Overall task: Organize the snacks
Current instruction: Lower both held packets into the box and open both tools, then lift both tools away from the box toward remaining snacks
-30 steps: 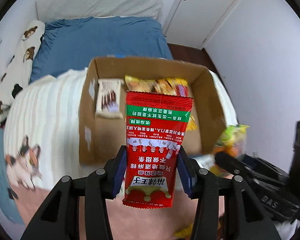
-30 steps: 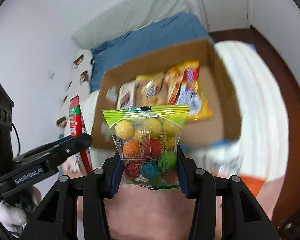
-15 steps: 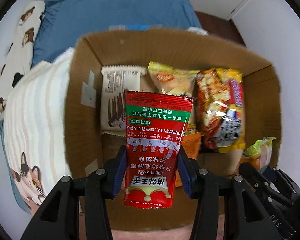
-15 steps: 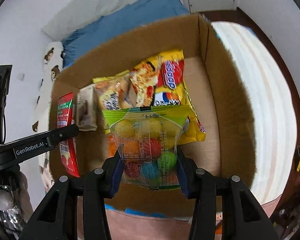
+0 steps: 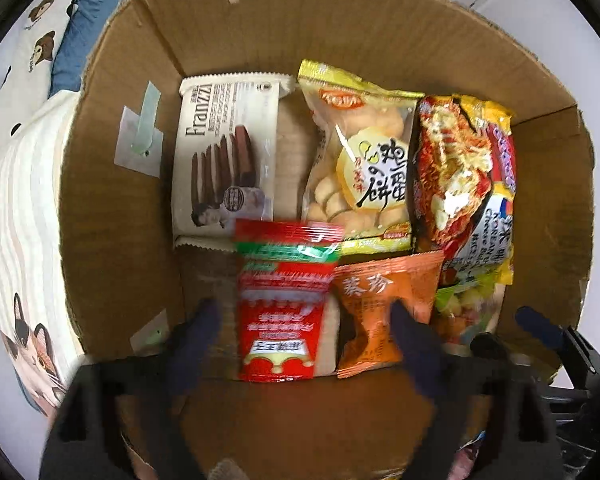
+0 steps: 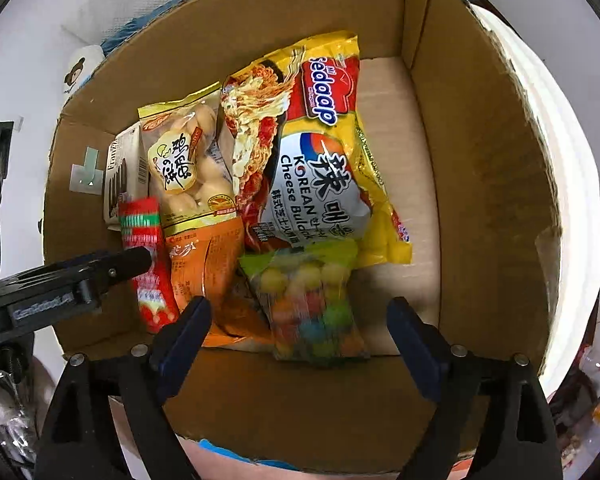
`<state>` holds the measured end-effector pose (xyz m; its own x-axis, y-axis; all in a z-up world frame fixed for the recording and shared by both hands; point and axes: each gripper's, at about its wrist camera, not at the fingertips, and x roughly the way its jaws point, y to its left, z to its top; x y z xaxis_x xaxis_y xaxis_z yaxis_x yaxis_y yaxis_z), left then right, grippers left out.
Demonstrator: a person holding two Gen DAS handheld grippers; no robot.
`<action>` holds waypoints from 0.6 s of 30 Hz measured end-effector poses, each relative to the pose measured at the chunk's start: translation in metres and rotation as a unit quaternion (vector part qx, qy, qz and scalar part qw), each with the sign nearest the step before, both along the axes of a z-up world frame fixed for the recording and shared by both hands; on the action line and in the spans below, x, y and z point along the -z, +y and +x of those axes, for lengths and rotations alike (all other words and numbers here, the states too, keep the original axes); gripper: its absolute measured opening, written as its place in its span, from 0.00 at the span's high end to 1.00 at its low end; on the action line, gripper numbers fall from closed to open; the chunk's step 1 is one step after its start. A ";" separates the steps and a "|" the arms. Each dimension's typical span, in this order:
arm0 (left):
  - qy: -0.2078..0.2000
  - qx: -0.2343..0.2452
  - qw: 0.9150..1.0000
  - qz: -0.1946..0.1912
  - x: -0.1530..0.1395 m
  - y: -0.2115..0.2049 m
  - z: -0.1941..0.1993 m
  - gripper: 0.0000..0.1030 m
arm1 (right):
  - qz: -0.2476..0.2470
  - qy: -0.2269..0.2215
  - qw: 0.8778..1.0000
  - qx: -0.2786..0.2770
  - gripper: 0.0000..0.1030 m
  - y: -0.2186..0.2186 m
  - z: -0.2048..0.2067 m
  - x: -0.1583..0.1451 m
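Releasing both packets into the cardboard box: left hand-held gripper just sprung wide around the red spicy-strip packet, long axis twelve-to-six; right hand-held gripper likewise around the gumball bag, no pads pressing.

Both grippers lowered into box, jaws just opened, red packet, candy bag released

My right tongs are black plastic arms with silver screws and dark blue pads; my left tongs look alike, blurred.
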<state>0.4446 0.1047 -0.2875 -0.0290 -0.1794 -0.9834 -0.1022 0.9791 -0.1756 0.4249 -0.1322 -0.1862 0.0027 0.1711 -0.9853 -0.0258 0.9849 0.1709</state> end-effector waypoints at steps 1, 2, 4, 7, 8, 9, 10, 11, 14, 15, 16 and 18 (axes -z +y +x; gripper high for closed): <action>-0.006 -0.001 1.000 0.000 -0.003 0.000 -0.001 0.08 | 0.000 -0.002 1.000 0.001 0.09 0.000 0.000 -0.002; -0.010 -0.004 1.000 0.000 -0.006 0.002 -0.002 0.08 | 0.001 -0.006 1.000 -0.001 0.08 0.000 0.000 -0.003; -0.018 -0.005 1.000 -0.007 -0.015 -0.001 -0.004 0.08 | -0.002 -0.013 1.000 -0.003 0.08 0.000 0.001 -0.007; -0.041 -0.004 0.999 0.005 -0.029 -0.002 -0.011 0.08 | -0.007 -0.027 1.000 -0.004 0.08 0.000 -0.001 -0.013; -0.051 -0.002 0.999 0.015 -0.036 -0.007 -0.013 0.08 | -0.011 -0.033 0.999 -0.005 0.08 -0.001 -0.004 -0.021; -0.065 -0.001 0.998 0.023 -0.042 -0.008 -0.017 0.08 | -0.015 -0.041 0.999 -0.007 0.08 -0.002 -0.006 -0.024; -0.073 0.000 0.997 0.025 -0.045 -0.008 -0.021 0.08 | -0.017 -0.048 0.999 -0.006 0.08 -0.004 -0.010 -0.029; -0.085 0.000 0.996 0.028 -0.050 -0.009 -0.025 0.08 | -0.019 -0.054 0.998 -0.007 0.08 -0.004 -0.013 -0.032; -0.123 -0.003 0.992 0.036 -0.065 -0.010 -0.042 0.08 | -0.021 -0.075 0.997 -0.003 0.08 -0.009 -0.023 -0.044; -0.135 -0.005 0.990 0.041 -0.070 -0.010 -0.049 0.08 | -0.023 -0.084 0.996 -0.004 0.08 -0.010 -0.028 -0.048; -0.142 -0.003 0.989 0.043 -0.075 -0.007 -0.052 0.08 | -0.024 -0.089 0.996 -0.005 0.08 -0.009 -0.030 -0.051; -0.160 -0.006 0.985 0.056 -0.085 -0.006 -0.062 0.08 | -0.023 -0.104 0.994 -0.006 0.08 -0.008 -0.038 -0.060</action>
<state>0.3821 0.0988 -0.2029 0.2881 -0.0679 -0.9552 -0.0700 0.9933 -0.0917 0.3868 -0.1406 -0.1267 0.2052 0.1264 -0.9705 -0.0685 0.9911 0.1145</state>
